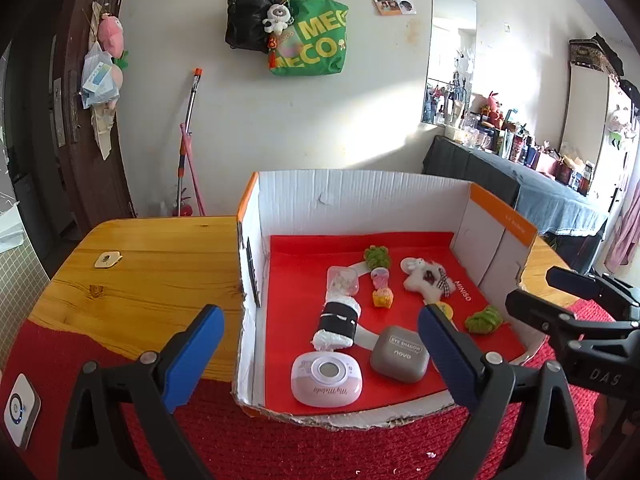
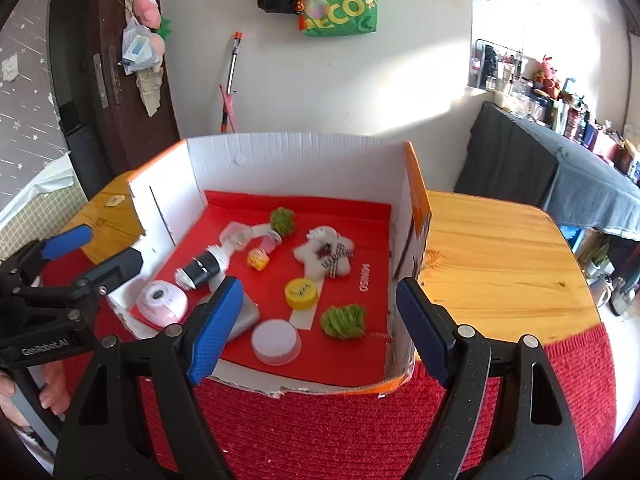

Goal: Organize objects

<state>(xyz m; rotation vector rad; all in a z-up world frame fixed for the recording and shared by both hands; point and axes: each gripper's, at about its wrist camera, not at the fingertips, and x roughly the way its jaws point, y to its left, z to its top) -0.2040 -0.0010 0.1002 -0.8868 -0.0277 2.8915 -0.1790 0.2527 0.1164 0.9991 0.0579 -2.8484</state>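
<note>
Both claws hang spread apart and empty at the near edge of the wooden surface (image 1: 160,264), over the red knitted mat (image 2: 328,420). The left claw (image 1: 320,356) points at the near left corner of the cardboard box (image 1: 360,200); the right claw (image 2: 320,328) faces the box's near right corner. The box stands on the surface with its near wall cut low and a red liner (image 2: 360,344) on its floor. Along the near edge of the liner lie a pink My Melody case (image 1: 326,378), a grey eye shadow case (image 1: 400,354), a white round lid (image 2: 276,340) and a green knitted piece (image 2: 344,320). Behind them lie a white roll with a black band (image 1: 338,322), a yellow cap (image 2: 301,292), and a white plush rabbit (image 2: 326,250) toward the right wall. Near the back wall are a clear small container (image 1: 342,280) and a second green knitted piece (image 1: 377,256).
</note>
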